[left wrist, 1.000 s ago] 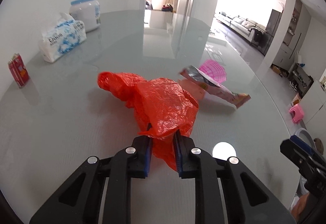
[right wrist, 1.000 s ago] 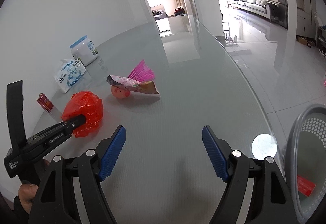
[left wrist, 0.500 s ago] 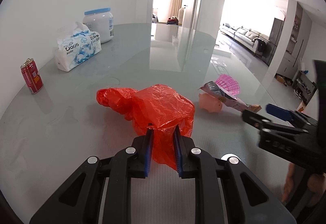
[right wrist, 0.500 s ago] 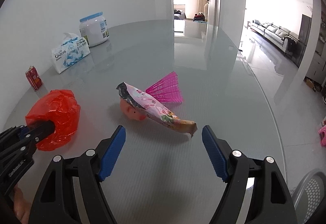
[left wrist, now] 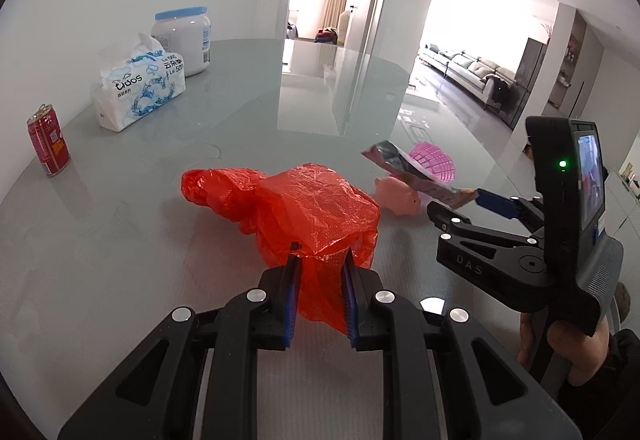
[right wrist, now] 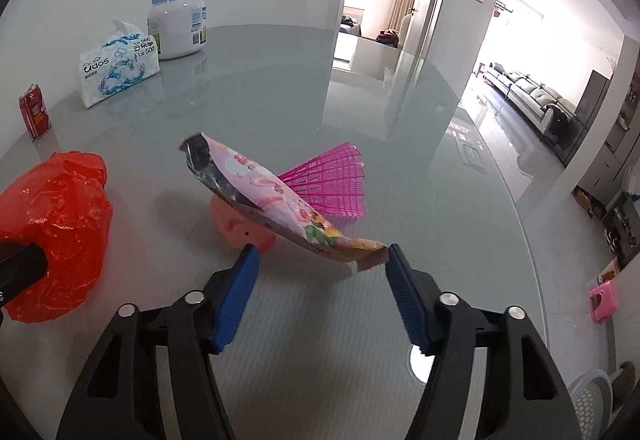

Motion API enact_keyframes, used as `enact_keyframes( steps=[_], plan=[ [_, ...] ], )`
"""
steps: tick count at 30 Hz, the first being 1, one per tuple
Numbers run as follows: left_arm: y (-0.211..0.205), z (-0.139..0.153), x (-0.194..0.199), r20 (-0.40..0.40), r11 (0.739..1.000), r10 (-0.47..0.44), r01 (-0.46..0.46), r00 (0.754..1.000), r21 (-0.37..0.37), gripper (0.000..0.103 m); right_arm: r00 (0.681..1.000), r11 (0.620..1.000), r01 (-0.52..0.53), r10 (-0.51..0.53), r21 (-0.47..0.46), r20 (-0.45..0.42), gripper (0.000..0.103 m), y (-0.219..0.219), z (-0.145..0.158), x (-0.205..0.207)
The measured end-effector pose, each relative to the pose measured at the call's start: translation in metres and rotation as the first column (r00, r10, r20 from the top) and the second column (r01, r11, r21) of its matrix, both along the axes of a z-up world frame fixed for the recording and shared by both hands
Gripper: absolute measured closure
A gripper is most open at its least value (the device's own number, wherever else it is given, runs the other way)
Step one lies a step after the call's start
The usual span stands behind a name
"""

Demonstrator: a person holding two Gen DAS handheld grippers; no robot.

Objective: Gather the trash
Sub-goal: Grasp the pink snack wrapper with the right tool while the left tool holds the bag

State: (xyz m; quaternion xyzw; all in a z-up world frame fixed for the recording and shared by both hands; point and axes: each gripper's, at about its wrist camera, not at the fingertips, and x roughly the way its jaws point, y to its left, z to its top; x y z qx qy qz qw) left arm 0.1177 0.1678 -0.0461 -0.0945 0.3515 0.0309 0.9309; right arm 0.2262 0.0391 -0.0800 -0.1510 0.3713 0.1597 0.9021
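Observation:
My left gripper (left wrist: 319, 260) is shut on a crumpled red plastic bag (left wrist: 304, 206) that rests on the grey glass table (left wrist: 120, 240); the bag also shows at the left of the right wrist view (right wrist: 56, 224). My right gripper (right wrist: 320, 256) is open, its fingers either side of the near end of a pink snack wrapper (right wrist: 280, 204) that leans on a pink pig toy (right wrist: 240, 228). In the left wrist view the right gripper (left wrist: 468, 202) reaches the wrapper (left wrist: 412, 172) from the right.
A pink plastic fan (right wrist: 332, 184) lies behind the wrapper. A red can (left wrist: 48, 144), a tissue pack (left wrist: 140, 88) and a white jar (left wrist: 184, 36) stand at the table's far left. A white basket (right wrist: 592, 400) stands on the floor at the right.
My right gripper has swung left from the basket side and moved in on the snack wrapper, still open. My left gripper keeps its hold on the red bag.

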Motion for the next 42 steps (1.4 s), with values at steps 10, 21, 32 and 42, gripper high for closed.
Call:
enact_keyframes(
  steps=[10, 21, 32, 42],
  plan=[
    [0.004, 0.0, 0.001, 0.002, 1.0, 0.007, -0.007, 1.0, -0.002, 0.084, 0.999, 0.999, -0.005, 0.006, 0.036, -0.031, 0.092, -0.001, 0.002, -0.008],
    [0.004, 0.004, -0.004, 0.022, 1.0, 0.017, -0.017, 1.0, -0.002, 0.084, 0.999, 0.995, -0.009, 0.013, 0.096, -0.045, 0.091, -0.008, 0.017, -0.023],
    [0.01, 0.006, -0.008, 0.034, 0.999, 0.031, -0.03, 0.999, -0.026, 0.084, 0.979, 0.984, -0.177, 0.178, 0.025, -0.101, 0.072, 0.046, 0.047, 0.027],
    [0.016, 0.007, -0.009, 0.042, 0.998, 0.027, -0.025, 0.999, -0.059, 0.084, 0.957, 0.942, -0.268, 0.236, -0.204, -0.168, 0.066, 0.093, 0.022, 0.066]
  ],
)
